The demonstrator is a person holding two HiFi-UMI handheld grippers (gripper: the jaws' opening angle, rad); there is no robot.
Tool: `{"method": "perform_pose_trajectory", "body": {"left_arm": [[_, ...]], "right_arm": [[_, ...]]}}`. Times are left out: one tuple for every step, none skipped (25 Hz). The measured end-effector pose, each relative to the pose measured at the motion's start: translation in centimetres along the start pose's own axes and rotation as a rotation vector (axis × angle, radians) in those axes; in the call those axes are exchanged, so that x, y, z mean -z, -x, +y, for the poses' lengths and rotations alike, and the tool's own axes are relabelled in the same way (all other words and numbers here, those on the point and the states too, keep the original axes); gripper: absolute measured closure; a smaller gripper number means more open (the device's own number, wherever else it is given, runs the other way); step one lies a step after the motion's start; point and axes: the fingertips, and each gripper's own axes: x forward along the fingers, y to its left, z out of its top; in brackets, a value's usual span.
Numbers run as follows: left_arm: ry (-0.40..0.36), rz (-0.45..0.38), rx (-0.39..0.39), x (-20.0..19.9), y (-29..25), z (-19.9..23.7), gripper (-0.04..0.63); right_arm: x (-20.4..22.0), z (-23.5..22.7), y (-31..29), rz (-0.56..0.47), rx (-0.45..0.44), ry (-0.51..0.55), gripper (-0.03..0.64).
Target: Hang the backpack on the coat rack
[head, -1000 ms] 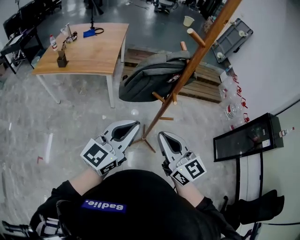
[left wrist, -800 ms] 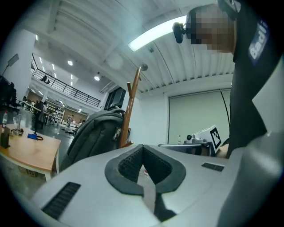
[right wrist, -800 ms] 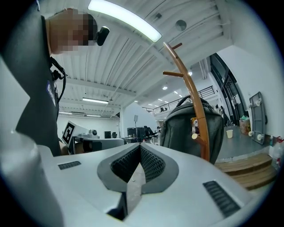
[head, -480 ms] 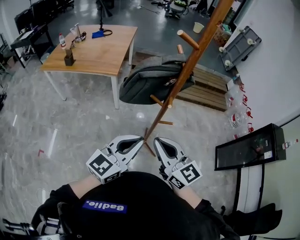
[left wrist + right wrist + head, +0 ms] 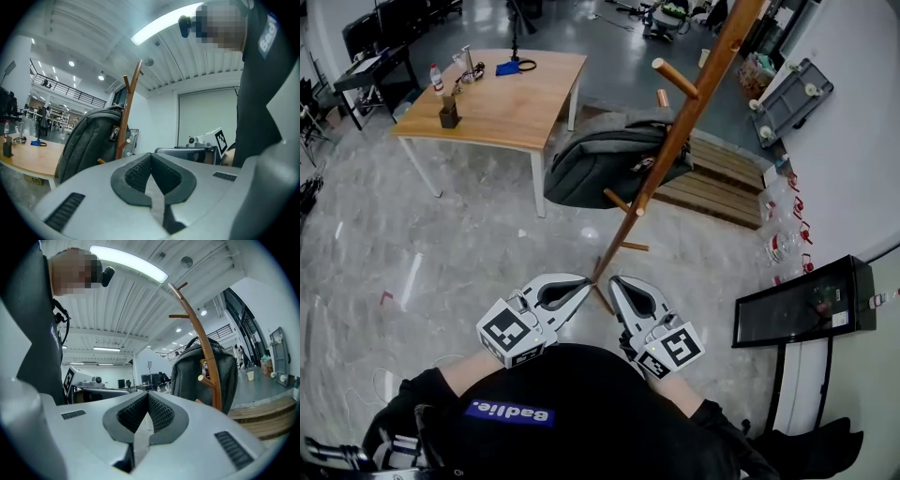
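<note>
The grey backpack [image 5: 605,167] hangs on the slanted wooden coat rack [image 5: 675,145], its bulk left of the pole.

The backpack [image 5: 605,169] hangs on the coat rack [image 5: 715,56], with the table [image 5: 516,103] to its left.

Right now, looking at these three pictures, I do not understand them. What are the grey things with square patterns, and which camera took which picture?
There is no robot: a person holds a gripper in each hand. The head view comes from a camera on the person's head, looking down; it shows the left gripper and the right gripper close to the body, their patterned cubes included. The other two pictures come from a camera riding on each gripper, looking along its jaws. Both grippers are shut and hold nothing. The grey backpack hangs on the wooden coat rack. Beyond it stands a wooden table with a bottle on it.
</note>
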Motion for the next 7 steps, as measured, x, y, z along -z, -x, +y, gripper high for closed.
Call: {"method": "perform_pose_trajectory", "body": {"left_arm": [[-0.001, 0.004, 0.002, 0.13, -0.04, -0.07, 0.586], [-0.001, 0.008, 0.003, 0.25, -0.04, -0.1, 0.586], [0.0, 0.012, 0.004, 0.35, -0.01, -0.13, 0.586], [0.001, 0.014, 0.005, 0.42, 0.02, -0.18, 0.586], [0.002, 0.017, 0.006, 0.48, 0.03, -0.24, 0.586], [0.002, 0.018, 0.006, 0.51, 0.04, -0.32, 0.586], [0.002, 0.02, 0.007, 0.55, 0.04, -0.39, 0.586]], "right_arm": [[0.08, 0.0, 0.04, 0.001, -0.001, -0.002, 0.62], [0.14, 0.04, 0.05, 0.002, -0.002, -0.003, 0.62], [0.18, 0.09, 0.05, 0.003, -0.003, -0.004, 0.62], [0.2, 0.15, 0.09, 0.003, -0.003, -0.005, 0.62], [0.2, 0.19, 0.14, 0.003, -0.004, -0.006, 0.62], [0.2, 0.23, 0.21, 0.003, -0.004, -0.006, 0.62], [0.19, 0.26, 0.28, 0.002, -0.004, -0.006, 0.62]]}}
